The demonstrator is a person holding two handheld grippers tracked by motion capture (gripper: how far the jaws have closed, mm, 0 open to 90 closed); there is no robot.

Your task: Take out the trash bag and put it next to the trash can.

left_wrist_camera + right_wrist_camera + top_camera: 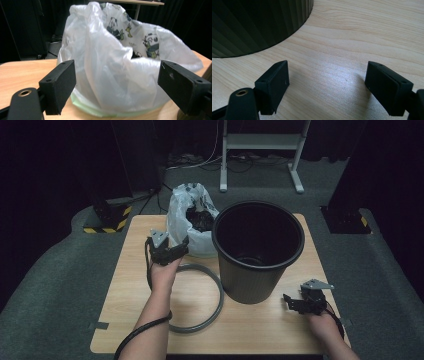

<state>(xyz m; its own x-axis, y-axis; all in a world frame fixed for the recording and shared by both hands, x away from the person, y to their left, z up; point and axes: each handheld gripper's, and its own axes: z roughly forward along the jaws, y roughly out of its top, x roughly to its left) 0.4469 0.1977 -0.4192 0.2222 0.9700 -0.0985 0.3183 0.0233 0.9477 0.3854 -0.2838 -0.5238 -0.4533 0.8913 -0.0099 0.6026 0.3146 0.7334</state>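
Note:
A black ribbed bin (258, 251) stands upright on the wooden table (280, 335), its wall showing in the right gripper view as the bin's base (249, 25). Left of it sits a white plastic bag (192, 220) printed with pandas, holding dark stuff; up close the bag (112, 67) bulges between my left jaws without being pressed. My left gripper (175, 251) is open right at the bag's near side. A grey ring (202, 297) lies flat under my left forearm. My right gripper (295, 302) is open over bare table beside the bin's foot, seen also as my right gripper (327, 85).
The table edge runs close to my right hand on the right side. Beyond the table are grey carpet, a white metal stand (260, 142) with cables, and black posts with yellow-striped bases (107, 220). Bare wood lies between the ring and the bin's foot.

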